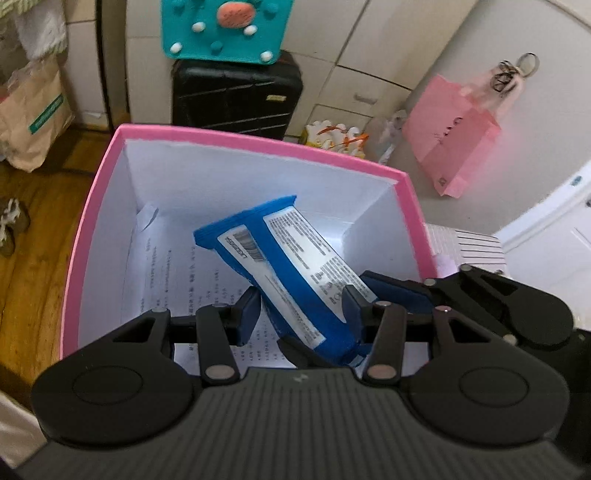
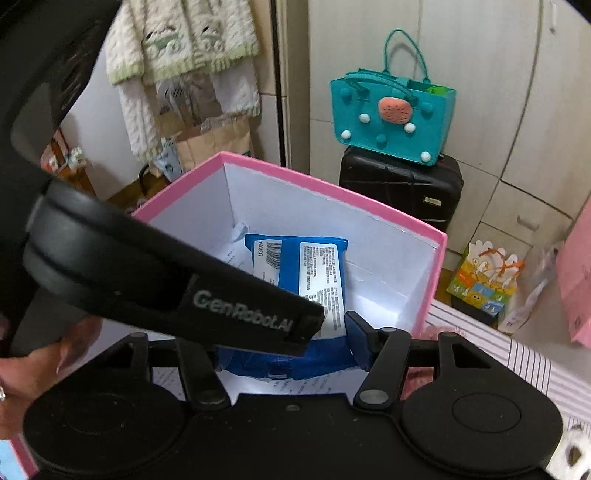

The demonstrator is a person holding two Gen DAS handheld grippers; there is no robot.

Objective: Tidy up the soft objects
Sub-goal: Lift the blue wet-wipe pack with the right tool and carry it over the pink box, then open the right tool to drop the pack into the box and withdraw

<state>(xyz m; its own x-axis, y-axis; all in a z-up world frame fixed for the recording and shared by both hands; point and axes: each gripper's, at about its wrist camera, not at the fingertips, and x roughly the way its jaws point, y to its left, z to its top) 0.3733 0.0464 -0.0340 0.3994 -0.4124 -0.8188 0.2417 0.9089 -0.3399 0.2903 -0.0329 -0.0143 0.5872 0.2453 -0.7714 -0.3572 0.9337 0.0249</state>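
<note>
A blue soft packet (image 1: 280,266) with a white label and barcode lies tilted inside a pink box (image 1: 255,142) with white walls. Both grippers reach into the box. My left gripper (image 1: 301,314) has its blue pads on either side of the packet's near end and is shut on it. My right gripper (image 2: 291,343) also holds the packet (image 2: 314,269) between its pads; its left finger is hidden behind the left gripper's black body (image 2: 177,280). The right gripper's fingers (image 1: 391,288) show to the right in the left wrist view.
Printed paper sheets (image 1: 173,266) line the box floor. Behind stand a black suitcase (image 1: 236,99) with a teal felt bag (image 1: 225,29) on top, a brown paper bag (image 1: 33,118), a pink bag (image 1: 454,136), and a striped cloth (image 2: 524,365) at right.
</note>
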